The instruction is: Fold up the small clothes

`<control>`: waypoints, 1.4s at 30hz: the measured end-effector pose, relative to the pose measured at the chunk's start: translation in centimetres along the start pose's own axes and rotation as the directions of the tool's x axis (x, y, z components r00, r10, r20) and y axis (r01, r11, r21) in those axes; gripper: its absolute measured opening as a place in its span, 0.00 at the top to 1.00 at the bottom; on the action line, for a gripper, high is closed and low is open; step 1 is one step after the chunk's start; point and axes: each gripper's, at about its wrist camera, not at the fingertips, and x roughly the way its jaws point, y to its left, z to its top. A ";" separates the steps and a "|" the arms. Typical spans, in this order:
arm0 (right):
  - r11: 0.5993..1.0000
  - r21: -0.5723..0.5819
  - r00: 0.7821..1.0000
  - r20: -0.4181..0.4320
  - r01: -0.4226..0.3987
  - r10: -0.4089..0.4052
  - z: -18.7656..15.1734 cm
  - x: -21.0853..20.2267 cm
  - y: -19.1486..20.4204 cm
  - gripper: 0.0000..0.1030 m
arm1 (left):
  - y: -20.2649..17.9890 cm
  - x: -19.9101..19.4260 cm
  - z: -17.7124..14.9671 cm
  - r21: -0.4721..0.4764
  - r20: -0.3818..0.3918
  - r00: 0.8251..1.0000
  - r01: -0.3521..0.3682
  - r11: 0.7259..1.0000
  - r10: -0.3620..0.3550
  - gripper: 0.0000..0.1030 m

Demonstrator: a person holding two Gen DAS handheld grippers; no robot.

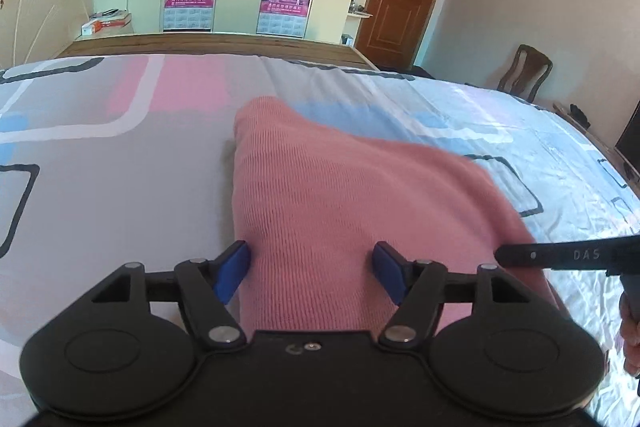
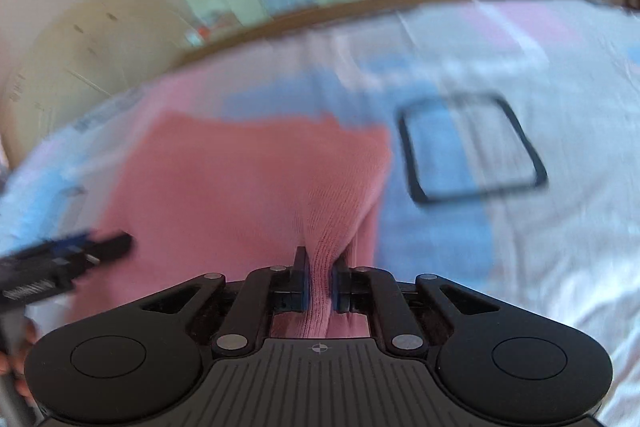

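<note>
Pink knit lies flat mid-bed, near edge toward the camera. Right hand-held gripper is clenched on a bunched ridge of the near hem; left hand-held gripper is released, blue pads straddling the cloth without pressing. Left should pinch the hem at matching depth before any lift, so the fold stays even. Both tilt steeply down, side by side.

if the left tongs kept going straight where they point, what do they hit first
Most likely the pink knitted garment: it already lies between the open left tongs and stretches ahead of them across the bed sheet. How far the cloth sits below the blue pads is unclear.
</note>
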 end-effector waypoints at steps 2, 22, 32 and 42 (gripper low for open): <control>0.999 0.048 0.999 0.028 -0.025 0.024 -0.1 -0.6 -0.3 0.88 | 0.4 -0.4 0.4 -0.013 -0.010 1.000 0.010 1.000 -0.011 0.35; 0.979 -0.131 0.975 0.178 0.155 -0.131 5.0 2.5 0.9 0.91 | 2.7 2.8 3.4 -0.118 0.015 0.998 -0.055 0.991 0.057 0.31; 0.997 -0.006 0.988 0.135 0.075 -0.073 4.4 -0.8 -2.0 0.86 | 2.8 1.1 2.9 -0.100 0.006 0.998 -0.057 0.993 0.058 0.26; 0.999 0.039 0.999 0.011 -0.034 0.033 -2.9 -5.9 0.0 0.85 | 1.9 -2.8 -0.8 -0.075 -0.006 0.999 -0.043 0.996 0.043 0.25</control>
